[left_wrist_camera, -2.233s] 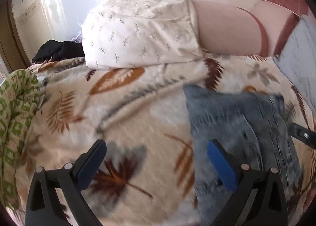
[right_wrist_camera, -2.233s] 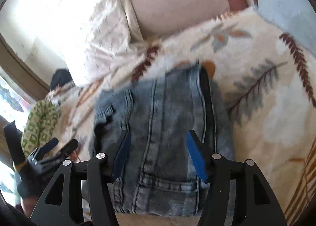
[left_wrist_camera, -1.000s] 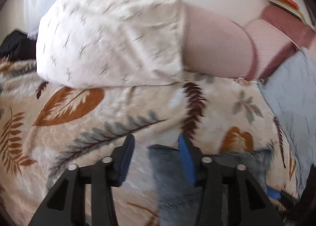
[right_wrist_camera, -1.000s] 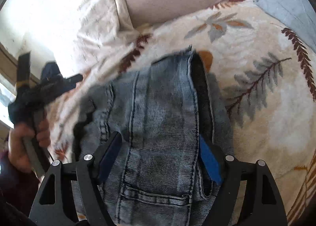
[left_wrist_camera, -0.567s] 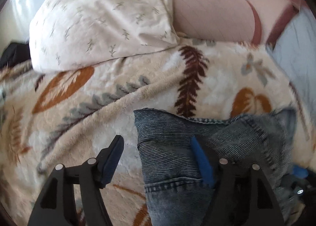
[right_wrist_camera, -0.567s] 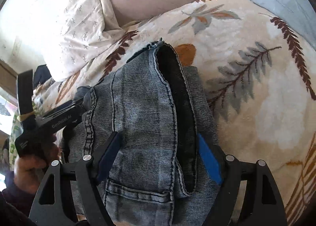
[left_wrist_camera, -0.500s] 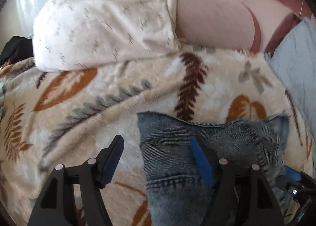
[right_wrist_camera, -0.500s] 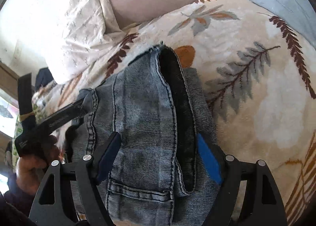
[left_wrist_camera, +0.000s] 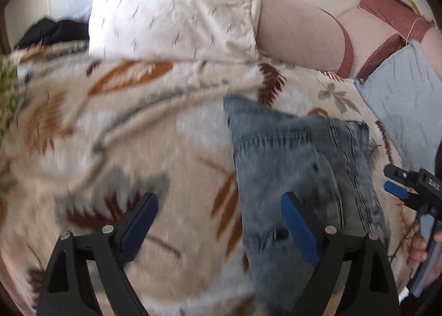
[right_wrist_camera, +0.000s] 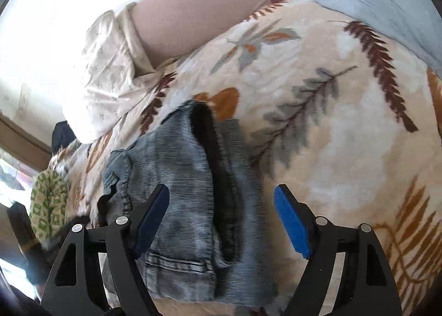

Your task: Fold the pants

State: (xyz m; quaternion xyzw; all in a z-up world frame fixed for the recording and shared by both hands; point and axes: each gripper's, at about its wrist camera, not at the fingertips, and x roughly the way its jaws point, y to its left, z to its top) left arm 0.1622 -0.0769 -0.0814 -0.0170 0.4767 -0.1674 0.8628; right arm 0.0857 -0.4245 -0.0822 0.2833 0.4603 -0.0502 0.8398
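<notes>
**Both grippers hover over the folded jeans on the bed**

The left gripper [left_wrist_camera: 218, 222] tilts steeply down toward the leaf-print blanket [left_wrist_camera: 116, 133] on the bed. Its fingers [left_wrist_camera: 297, 226] are spreading wider at this moment with nothing clamped between them: the left one hangs over bare blanket, the right one over the left edge of the jeans [left_wrist_camera: 301, 166]. The view is blurred, so whether a pad brushes the denim cannot be told.

The right gripper [right_wrist_camera: 221, 222] also points steeply downward, above the near part of the jeans [right_wrist_camera: 182, 194]. Its fingers [right_wrist_camera: 290, 223] stand well apart, straddling the denim without pressing on it.

The jeans lie in a folded bundle on the blanket, a dark fold opening along the top layer and a pocket nearest the right camera. Beyond them a cream pillow [left_wrist_camera: 176, 12] rests against a pink bolster [left_wrist_camera: 298, 37].
</notes>
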